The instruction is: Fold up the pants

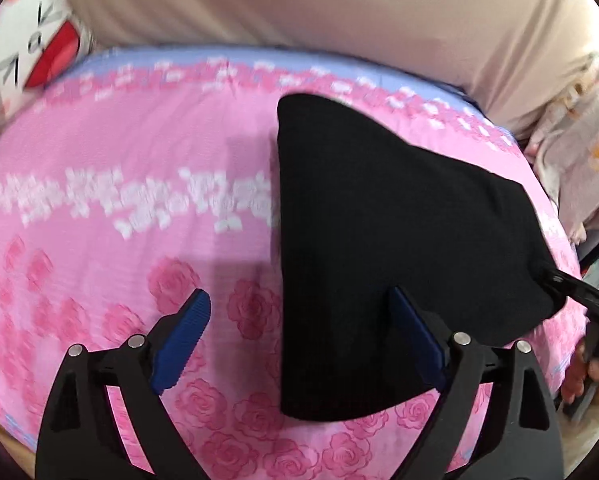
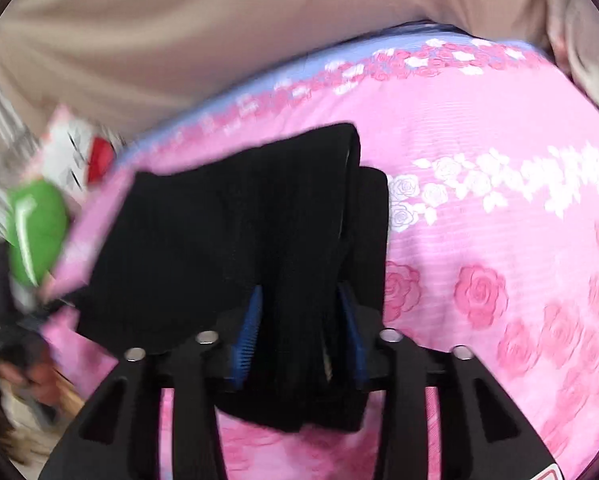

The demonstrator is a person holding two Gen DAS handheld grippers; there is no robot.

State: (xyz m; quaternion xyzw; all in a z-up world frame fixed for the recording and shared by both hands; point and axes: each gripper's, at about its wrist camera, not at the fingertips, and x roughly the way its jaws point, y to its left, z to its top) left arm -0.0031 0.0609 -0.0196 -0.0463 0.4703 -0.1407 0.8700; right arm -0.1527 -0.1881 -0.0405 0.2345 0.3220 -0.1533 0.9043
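Note:
The black pants (image 1: 399, 216) lie folded on a pink rose-print bedsheet (image 1: 139, 152). My left gripper (image 1: 299, 292) hangs open and wide above the near left edge of the pants. Its left fingertip (image 1: 197, 312) is over bare sheet and its right fingertip (image 1: 403, 312) is over the black cloth, gripping nothing. In the right wrist view the pants (image 2: 219, 240) show stacked layers. A thick folded edge stands between the blue pads of my right gripper (image 2: 299, 292), whose jaws are parted and look loose on the cloth. The picture is blurred.
A person in a beige top (image 1: 319, 4) stands at the far side of the bed. A white plush with a red bow (image 1: 39, 48) and a green object (image 2: 37, 232) lie at the bed's corner. Floral fabric (image 1: 587, 152) is at the right edge.

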